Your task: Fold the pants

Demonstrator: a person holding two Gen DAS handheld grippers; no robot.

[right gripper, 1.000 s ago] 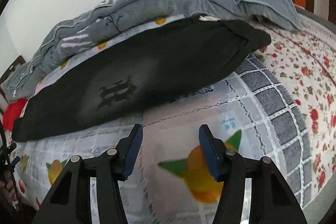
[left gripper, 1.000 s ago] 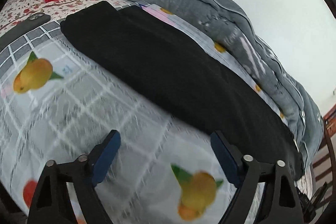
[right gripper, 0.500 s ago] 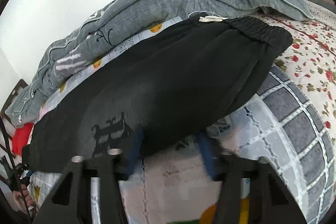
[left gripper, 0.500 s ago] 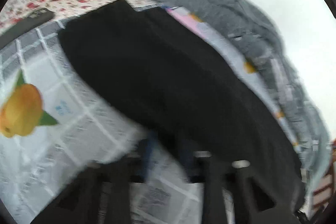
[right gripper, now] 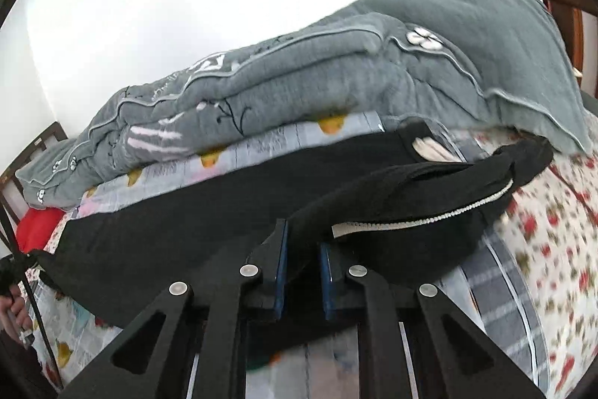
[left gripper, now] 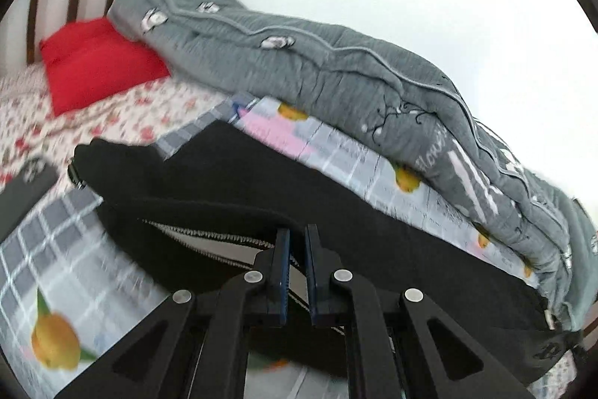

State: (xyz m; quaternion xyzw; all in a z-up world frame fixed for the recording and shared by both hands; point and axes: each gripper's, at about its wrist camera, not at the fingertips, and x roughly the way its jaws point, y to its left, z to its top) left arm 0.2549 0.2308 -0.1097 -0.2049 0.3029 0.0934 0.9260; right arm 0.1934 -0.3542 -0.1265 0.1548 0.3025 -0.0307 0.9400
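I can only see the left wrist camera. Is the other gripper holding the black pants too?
Observer: Yes. The right gripper is shut on the near edge of the black pants, lifting it off the bed.
Operator: Can you see the top of the pants?
Observer: Yes, a cream drawstring lies at the waistband, close to the grey quilt.
Operator: Is anybody there?
Observer: Part of a hand shows at the right camera's left edge.

Pants (left gripper: 231, 182) lie on the bed (left gripper: 67, 242), quilt (left gripper: 299, 70) behind.
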